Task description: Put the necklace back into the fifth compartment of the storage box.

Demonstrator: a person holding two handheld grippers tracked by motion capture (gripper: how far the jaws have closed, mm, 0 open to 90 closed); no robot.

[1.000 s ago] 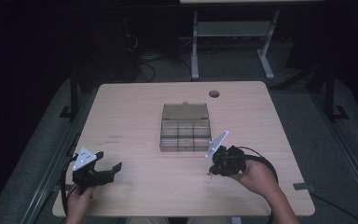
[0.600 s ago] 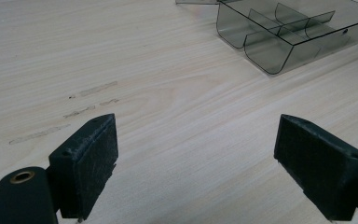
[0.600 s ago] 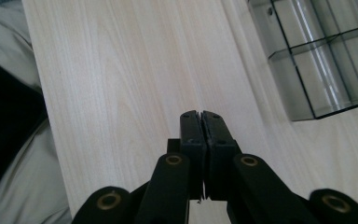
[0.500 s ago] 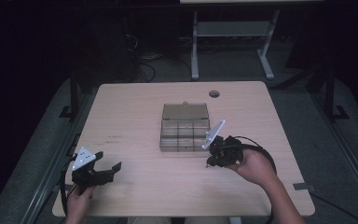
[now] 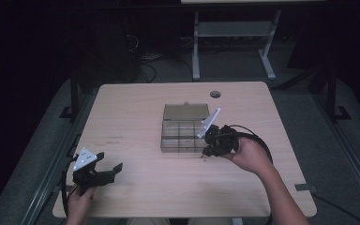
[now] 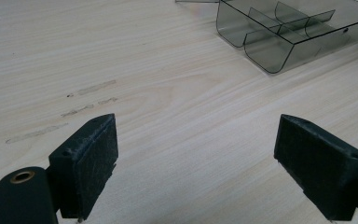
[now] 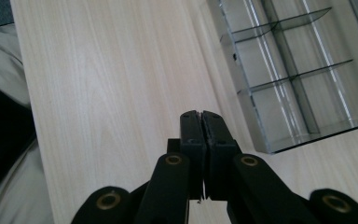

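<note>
A clear smoky plastic compartment box (image 5: pixel 183 137) lies at the table's middle, its lid (image 5: pixel 186 112) folded open behind it. Its dividers also show in the left gripper view (image 6: pixel 284 32) and the right gripper view (image 7: pixel 298 70), and the compartments look bare. My right gripper (image 5: pixel 206 153) hovers at the box's near right corner, held in a hand, jaws pressed together (image 7: pixel 201 122); I cannot make out anything between them. My left gripper (image 5: pixel 108 161) rests near the table's front left corner, jaws wide apart (image 6: pixel 196 154) over bare wood.
The wooden table (image 5: pixel 136 108) has a round cable hole (image 5: pixel 215 94) at the back. A metal stand (image 5: pixel 234 28) is on the floor beyond the table. Faint scuff marks (image 6: pixel 60 114) lie ahead of the left gripper. Light clothing (image 7: pixel 4 70) shows past the table's near edge.
My right gripper has moved away from the front edge and slightly left, up to the box's right side. The left gripper has stayed put.
</note>
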